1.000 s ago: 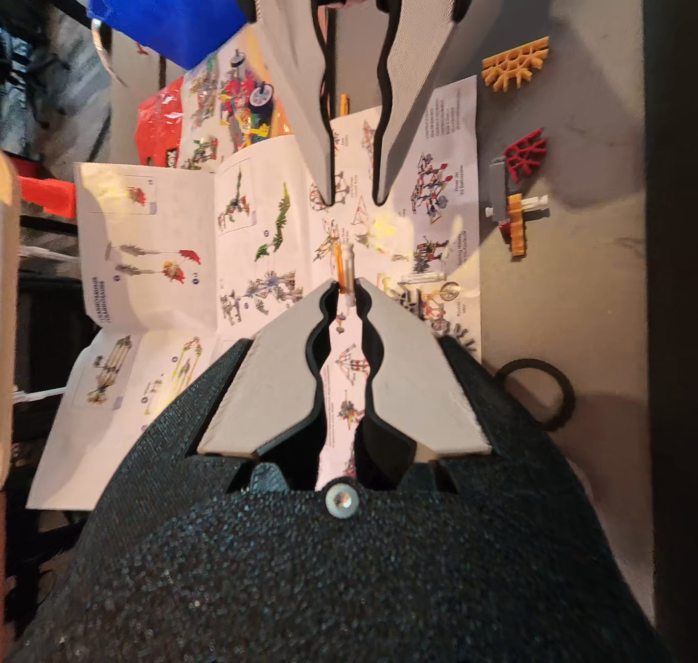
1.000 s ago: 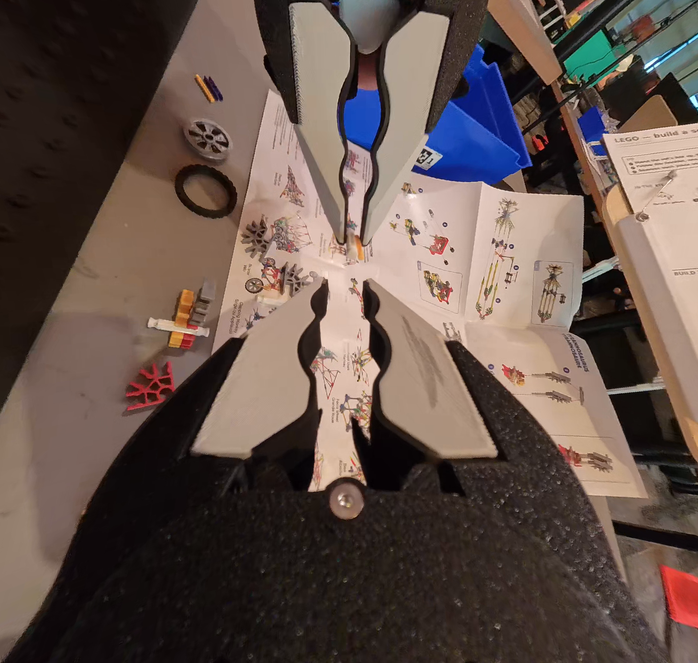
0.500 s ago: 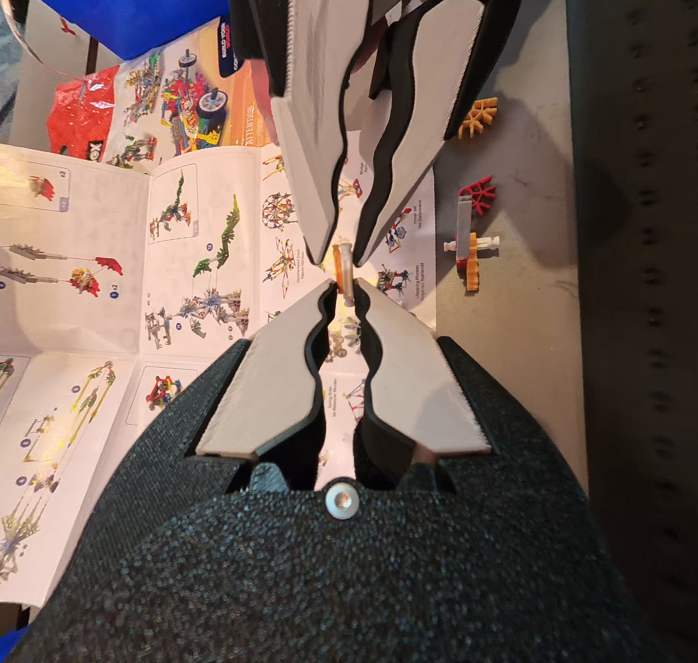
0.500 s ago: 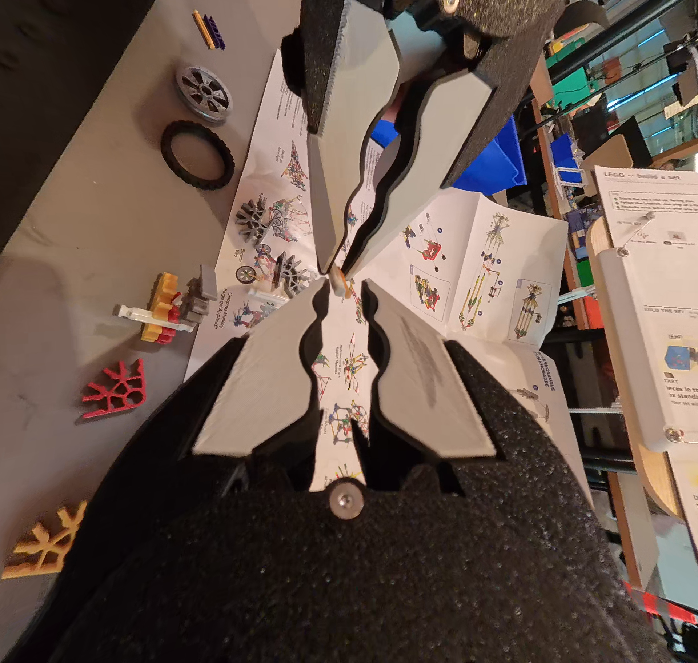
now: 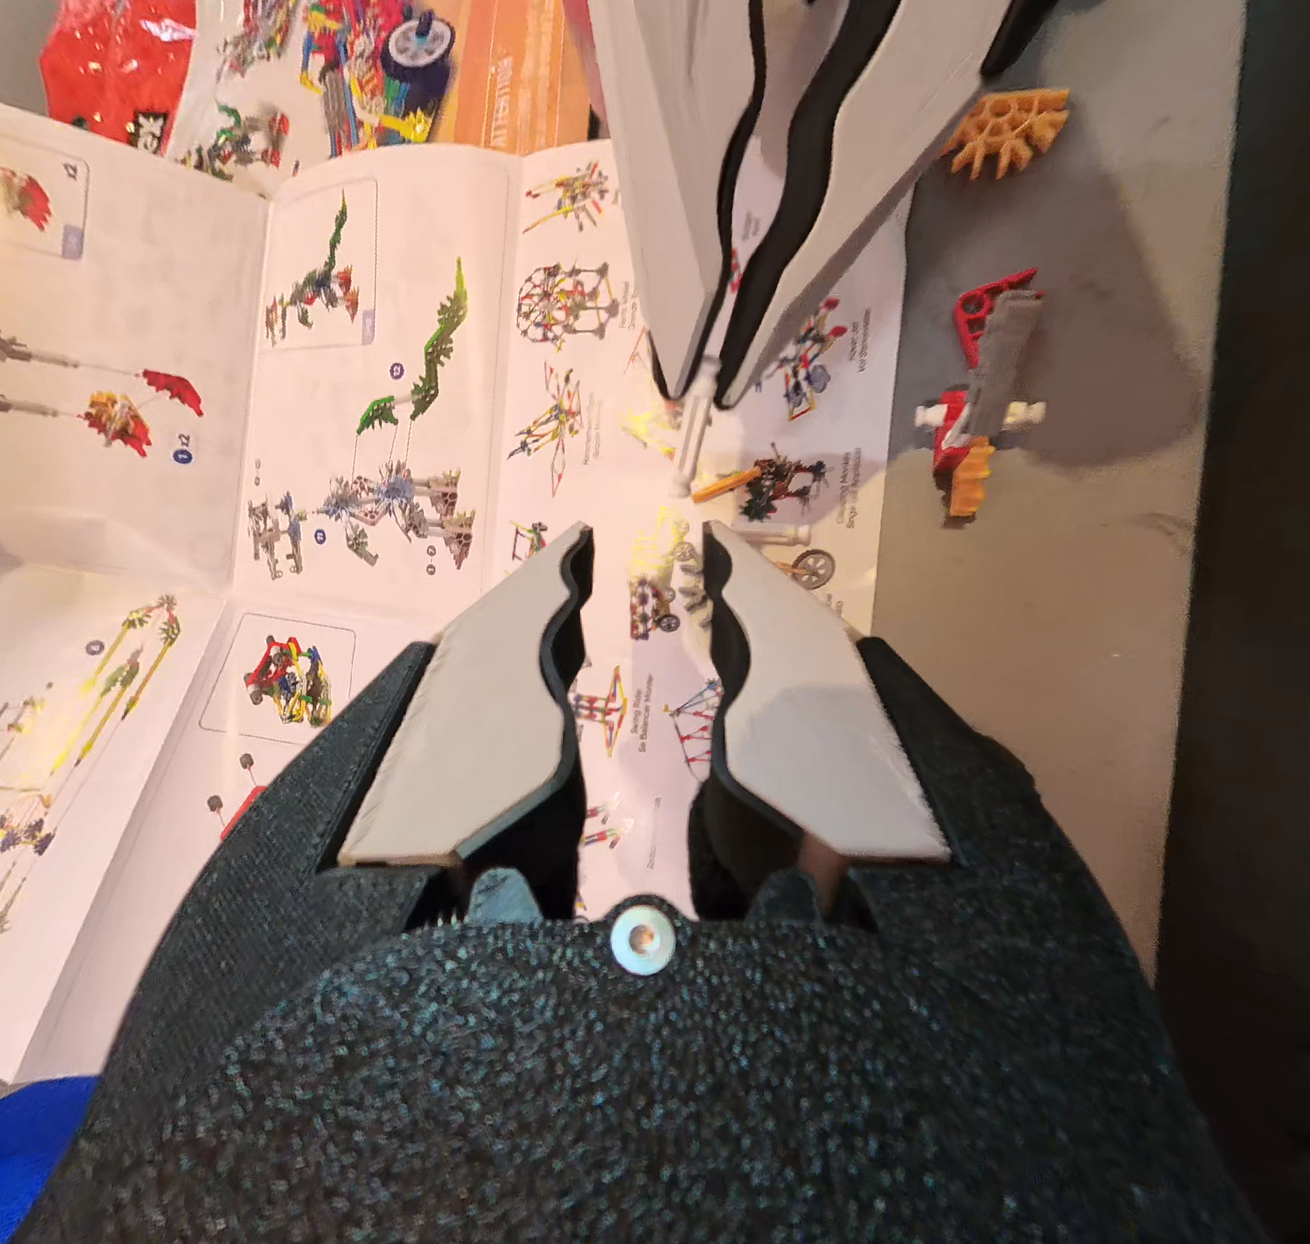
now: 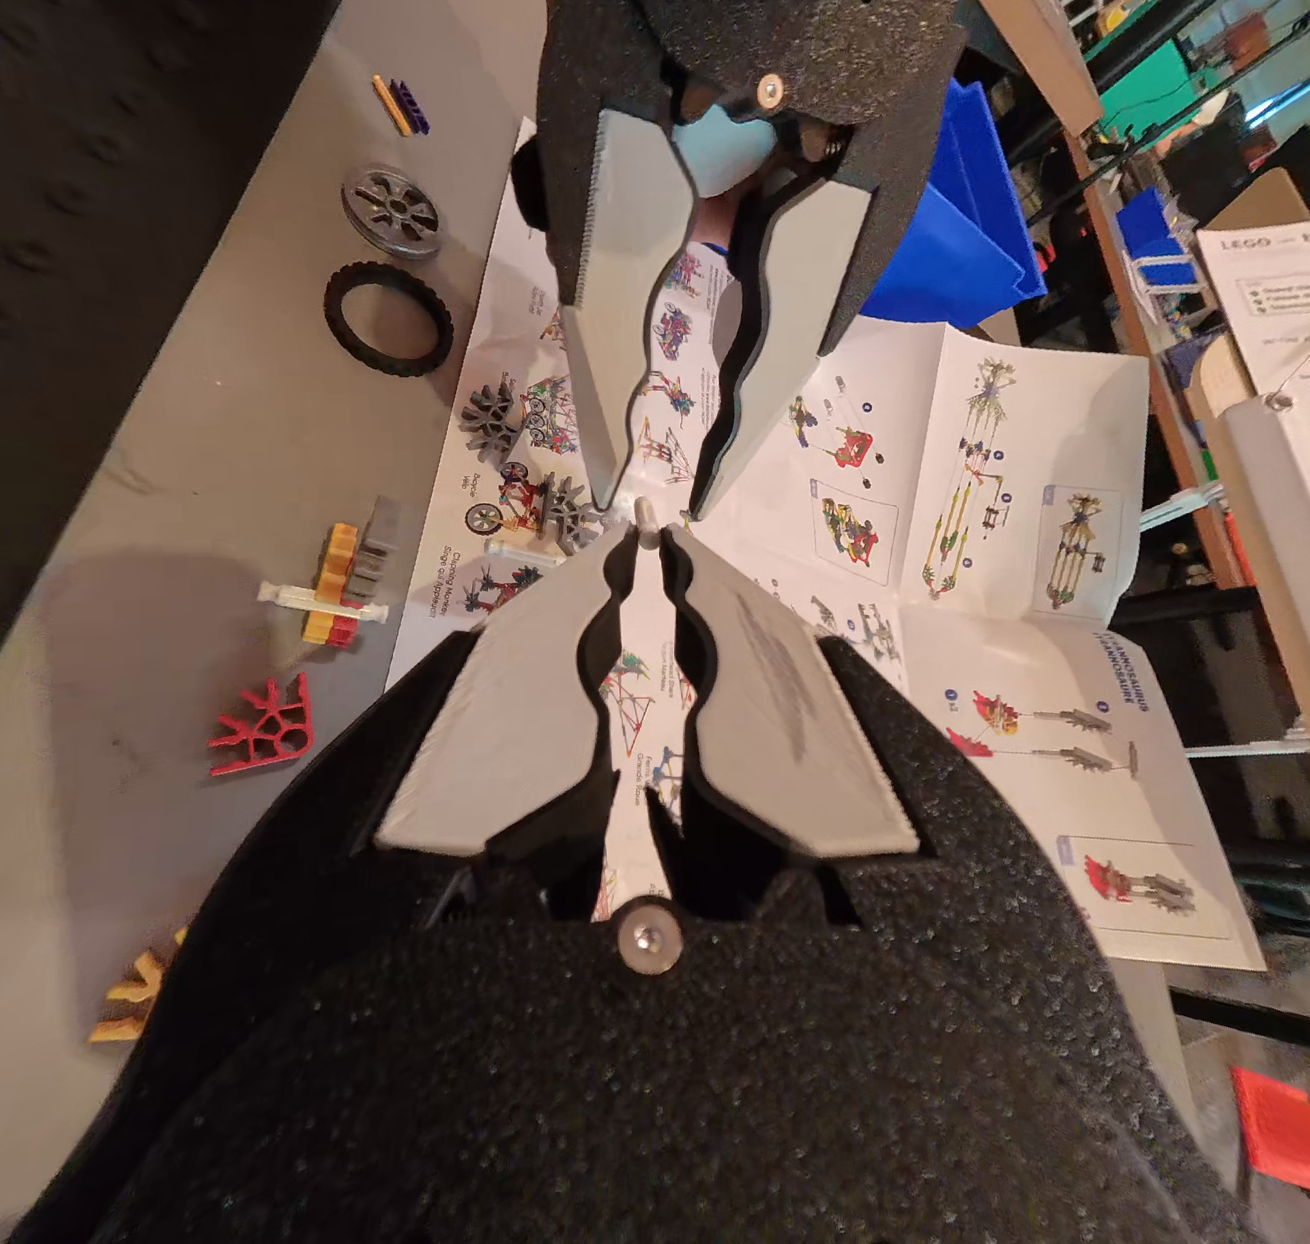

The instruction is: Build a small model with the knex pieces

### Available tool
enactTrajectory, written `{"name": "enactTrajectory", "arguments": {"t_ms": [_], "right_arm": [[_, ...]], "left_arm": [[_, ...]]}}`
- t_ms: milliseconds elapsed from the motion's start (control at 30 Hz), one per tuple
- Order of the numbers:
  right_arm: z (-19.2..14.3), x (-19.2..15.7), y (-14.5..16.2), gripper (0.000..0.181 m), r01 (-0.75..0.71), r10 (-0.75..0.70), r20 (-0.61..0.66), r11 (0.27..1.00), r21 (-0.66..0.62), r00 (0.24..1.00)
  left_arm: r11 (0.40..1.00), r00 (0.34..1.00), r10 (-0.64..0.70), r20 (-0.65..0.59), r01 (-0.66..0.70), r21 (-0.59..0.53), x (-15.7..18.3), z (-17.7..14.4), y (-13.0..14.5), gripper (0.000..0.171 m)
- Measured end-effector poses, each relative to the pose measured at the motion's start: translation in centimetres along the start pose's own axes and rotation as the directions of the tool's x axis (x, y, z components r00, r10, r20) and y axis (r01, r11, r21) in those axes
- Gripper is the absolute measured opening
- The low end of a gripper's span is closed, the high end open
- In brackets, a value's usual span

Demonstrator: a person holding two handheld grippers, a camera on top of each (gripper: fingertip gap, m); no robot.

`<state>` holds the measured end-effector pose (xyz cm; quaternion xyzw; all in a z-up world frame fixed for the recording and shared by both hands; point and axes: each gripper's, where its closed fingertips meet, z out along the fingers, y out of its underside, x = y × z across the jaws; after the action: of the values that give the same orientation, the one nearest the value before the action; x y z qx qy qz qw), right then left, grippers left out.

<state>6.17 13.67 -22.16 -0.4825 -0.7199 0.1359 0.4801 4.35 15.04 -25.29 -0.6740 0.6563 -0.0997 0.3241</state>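
My right gripper point(image 6: 646, 542) is shut on a short white rod point(image 6: 645, 519), which sticks out past its fingertips. The left wrist view shows the same: the right gripper point(image 5: 698, 387) pinches the white rod point(image 5: 693, 430) over the instruction sheet point(image 5: 397, 274). My left gripper point(image 5: 646, 535) is open with nothing between its pads, just below the rod's free end. It also shows in the right wrist view point(image 6: 652, 494), its tips either side of the rod without touching it. An orange rod point(image 5: 726, 485) sits by the white rod's lower end.
A grey table point(image 6: 234, 472) holds a wheel point(image 6: 390, 210), a tyre point(image 6: 388, 320), grey connectors point(image 6: 496, 419), a small rod-and-connector assembly point(image 6: 340, 586), a red connector point(image 6: 266, 728) and a loose white rod point(image 6: 524, 547). A blue bin point(image 6: 978, 231) stands behind. A toy box point(image 5: 496, 40) and a red bag point(image 5: 106, 54) lie beyond the sheet. Some 4 cm of space lies between my two pairs of fingers.
My left gripper held the white and orange rods and has opened and drawn back. My right gripper closed on the white rod and now holds it alone.
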Motion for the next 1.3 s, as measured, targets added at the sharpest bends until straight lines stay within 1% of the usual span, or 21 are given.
{"name": "enactTrajectory", "arguments": {"t_ms": [67,100,200,300,400,500,700,800,1033,1200,1300], "right_arm": [[-0.2,0.2,0.1,0.006,-0.026,0.026,0.010,1.000,0.004,1.000],[-0.4,0.2,0.2,0.005,-0.043,0.043,0.027,0.999,0.002,0.999],[-1.0,-0.2,1.0,0.005,-0.103,0.104,0.103,0.995,-0.019,0.989],[-1.6,-1.3,2.2,0.005,-0.160,0.171,0.212,0.985,-0.070,0.962],[-1.9,-2.0,2.9,0.005,-0.170,0.192,0.269,0.980,-0.102,0.944],[-2.1,-2.5,3.0,0.006,-0.169,0.196,0.299,0.979,-0.114,0.934],[-2.6,-3.2,3.4,0.005,-0.167,0.206,0.349,0.976,-0.139,0.914],[-3.0,-3.4,3.6,0.005,-0.168,0.213,0.369,0.974,-0.151,0.905],[-3.5,-4.6,3.9,0.006,-0.141,0.206,0.426,0.974,-0.179,0.881],[-4.1,-5.7,3.9,0.006,-0.124,0.206,0.478,0.972,-0.199,0.854],[-4.3,-6.4,4.0,0.006,-0.113,0.207,0.506,0.971,-0.210,0.837]], "left_arm": [[1.000,1.000,0.007,-0.005,-0.007,-0.009,0.1,0.1,0.2,0.032],[1.000,1.000,0.009,-0.027,-0.009,-0.002,0.5,0.0,0.1,0.032],[0.999,0.995,0.036,-0.094,-0.034,0.024,2.0,-0.3,-0.6,0.032],[0.998,0.978,0.066,-0.199,-0.063,0.021,4.5,-0.2,-0.6,0.030],[0.993,0.958,0.111,-0.265,-0.118,-0.009,6.6,0.4,0.0,0.029],[0.991,0.945,0.127,-0.301,-0.136,-0.008,7.9,0.8,-0.1,0.028],[0.989,0.936,0.133,-0.325,-0.146,-0.017,9.0,1.5,0.0,0.027],[0.990,0.937,0.133,-0.324,-0.144,-0.008,9.2,1.8,-0.2,0.018],[0.988,0.936,0.138,-0.323,-0.151,-0.015,9.7,2.3,0.0,0.006],[0.988,0.937,0.139,-0.320,-0.152,-0.013,9.5,2.2,0.1,0.006],[0.989,0.942,0.131,-0.309,-0.144,-0.021,8.8,2.2,0.5,0.006]]}}
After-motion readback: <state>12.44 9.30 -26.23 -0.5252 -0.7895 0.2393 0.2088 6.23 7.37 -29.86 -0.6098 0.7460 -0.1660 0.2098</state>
